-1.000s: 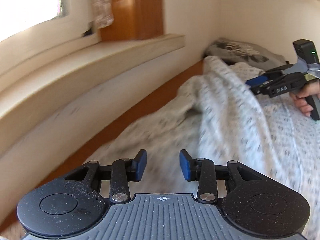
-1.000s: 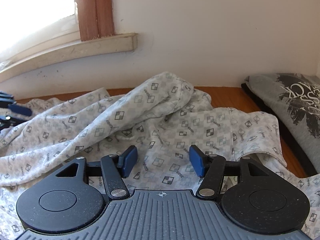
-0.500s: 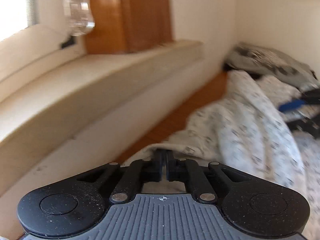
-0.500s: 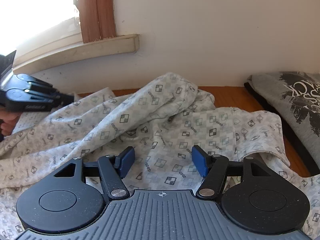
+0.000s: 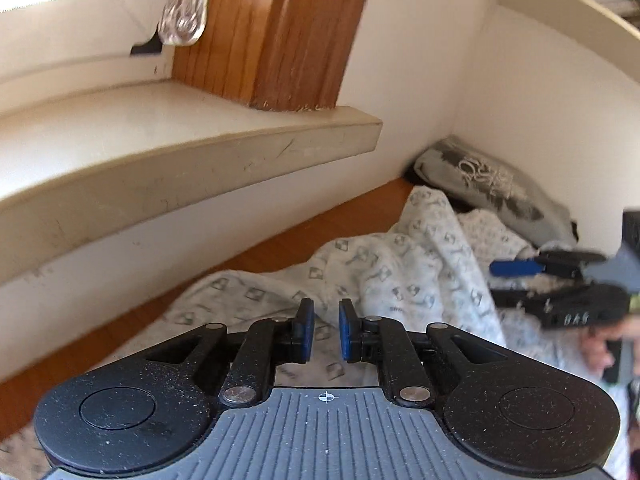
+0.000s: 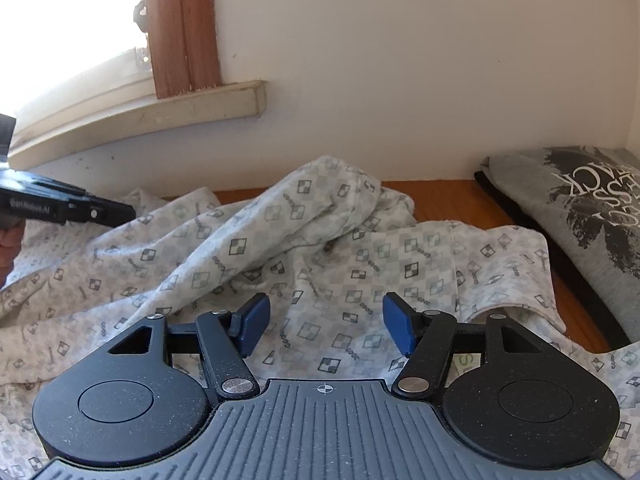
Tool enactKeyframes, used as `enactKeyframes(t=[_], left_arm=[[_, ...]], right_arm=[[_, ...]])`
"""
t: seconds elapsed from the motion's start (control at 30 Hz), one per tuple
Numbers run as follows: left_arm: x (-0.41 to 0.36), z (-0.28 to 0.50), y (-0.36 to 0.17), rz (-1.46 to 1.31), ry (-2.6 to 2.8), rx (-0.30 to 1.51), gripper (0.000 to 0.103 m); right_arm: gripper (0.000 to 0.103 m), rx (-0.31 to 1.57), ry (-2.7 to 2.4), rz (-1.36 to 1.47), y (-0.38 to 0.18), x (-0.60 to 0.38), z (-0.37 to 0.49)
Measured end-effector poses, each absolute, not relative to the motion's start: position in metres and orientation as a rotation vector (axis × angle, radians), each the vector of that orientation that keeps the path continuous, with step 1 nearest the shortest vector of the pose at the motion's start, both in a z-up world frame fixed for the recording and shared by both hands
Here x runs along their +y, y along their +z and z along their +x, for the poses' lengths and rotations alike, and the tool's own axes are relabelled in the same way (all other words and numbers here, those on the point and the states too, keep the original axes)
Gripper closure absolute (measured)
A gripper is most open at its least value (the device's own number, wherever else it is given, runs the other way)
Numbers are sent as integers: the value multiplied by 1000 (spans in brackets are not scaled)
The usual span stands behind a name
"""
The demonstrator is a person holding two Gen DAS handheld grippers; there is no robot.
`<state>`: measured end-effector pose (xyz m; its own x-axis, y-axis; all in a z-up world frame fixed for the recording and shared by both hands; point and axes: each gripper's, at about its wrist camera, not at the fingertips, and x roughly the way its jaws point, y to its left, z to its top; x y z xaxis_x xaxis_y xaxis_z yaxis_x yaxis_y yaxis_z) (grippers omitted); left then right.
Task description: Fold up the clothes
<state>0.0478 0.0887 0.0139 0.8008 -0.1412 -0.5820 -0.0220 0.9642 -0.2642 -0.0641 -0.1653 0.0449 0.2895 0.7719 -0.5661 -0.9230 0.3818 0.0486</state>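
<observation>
A crumpled white garment (image 5: 400, 272) (image 6: 280, 248) with a small square print lies spread over a wooden surface (image 5: 320, 232). My left gripper (image 5: 323, 320) hovers low over the garment's edge near the wall. Its jaws are opening with only a narrow gap, and no cloth is pinched between the blue pads. In the right wrist view the left gripper (image 6: 120, 214) pokes in from the left edge. My right gripper (image 6: 326, 316) stands open above the middle of the garment with nothing between its fingers. The left wrist view shows the right gripper (image 5: 504, 282) at the right, held by a hand.
A folded grey shirt (image 5: 488, 188) (image 6: 580, 208) with a dark print lies in the far corner beside the garment. A cream window sill (image 5: 200, 152) (image 6: 160, 116) juts from the white wall above the surface. A wooden window frame (image 5: 272, 32) stands on it.
The left gripper swung toward the wall side of the garment, shut, and has now parted slightly. It came into the right wrist view from the left. The right gripper stayed still and open.
</observation>
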Motion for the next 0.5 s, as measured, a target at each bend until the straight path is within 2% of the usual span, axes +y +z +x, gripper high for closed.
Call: enactKeyframes(t=[0.07,0.23,0.27,0.3,0.33,0.37,0.4,0.5], left_arm=[[90,55,10,-299,-50,655,71],[90,67,3,-328,-58,649,70],[91,69,3,-328,-66,647,76],[91,71,2,-323,-92,650,95],[92,73,2,-320,-122,648,99],[93,74,3,-315,-144,638,99],[95,71,5,-302,-126,596,99],[107,62,11,-325,-116,516,99]], right_arm=[[41,557,1152,-323,45,-164,-65],[41,547,1148,-313,45,-166,-65],[41,547,1149,-304,45,-167,-65],[42,554,1150,-295,45,-168,-63],[55,571,1149,-286,44,-168,-60],[63,588,1148,-277,44,-168,-58],[65,599,1146,-269,43,-168,-56],[65,608,1151,-242,44,-169,-53]])
